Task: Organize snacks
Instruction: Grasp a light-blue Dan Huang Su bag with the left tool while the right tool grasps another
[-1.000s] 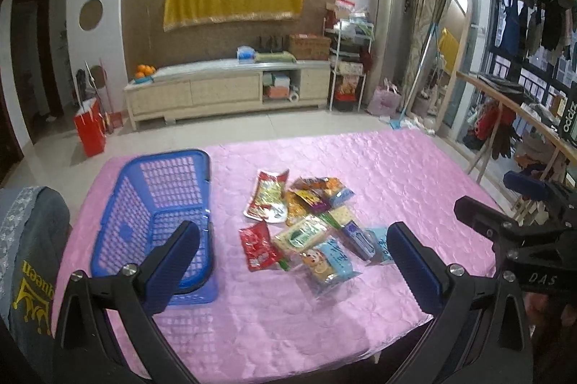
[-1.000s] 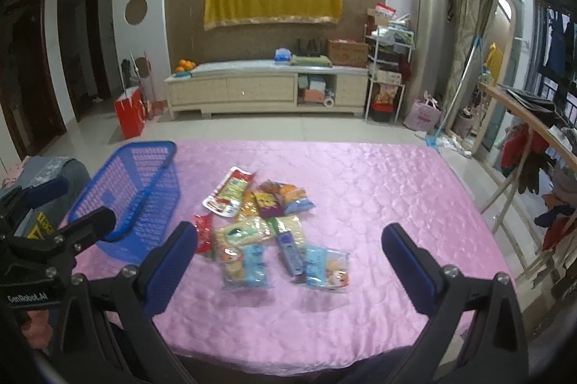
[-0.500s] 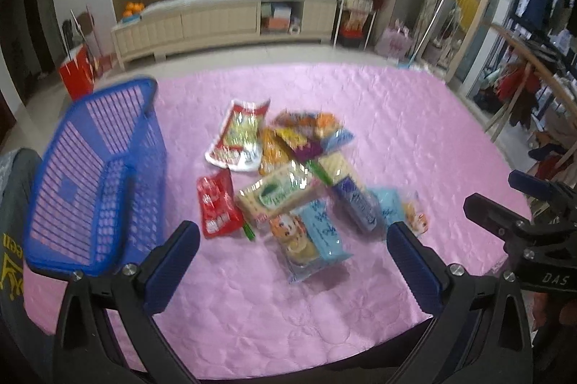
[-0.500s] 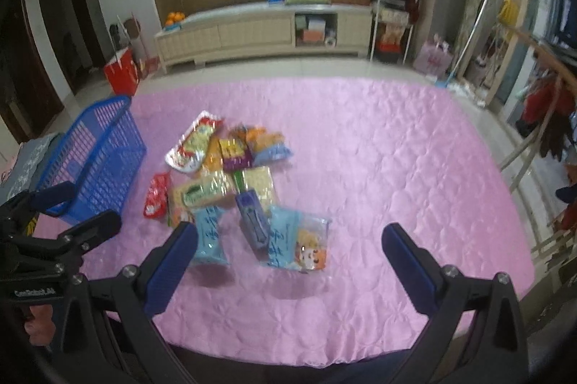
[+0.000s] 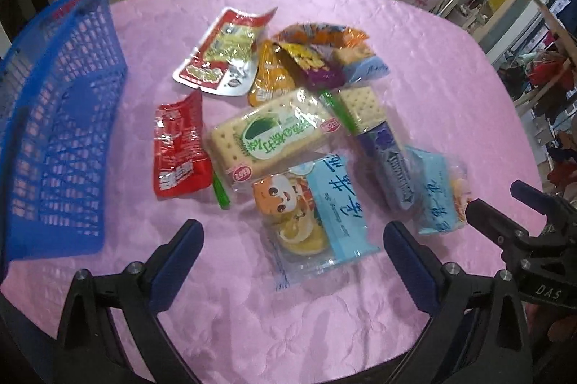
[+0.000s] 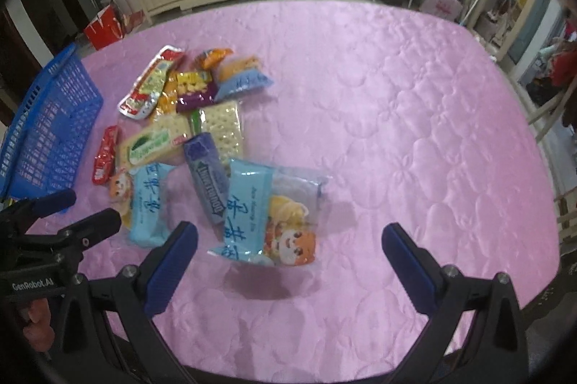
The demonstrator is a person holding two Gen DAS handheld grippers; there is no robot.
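Here both tongs (image 5: 292,250) (image 6: 288,248) gape empty above overlapping snack packets (image 5: 285,138), blue basket (image 5: 54,138) just beside.

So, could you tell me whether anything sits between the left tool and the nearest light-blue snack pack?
Nothing visible does. The left tool is open just short of the light-blue pack, with only bare pink cloth between. The cracker pack lies beyond it.
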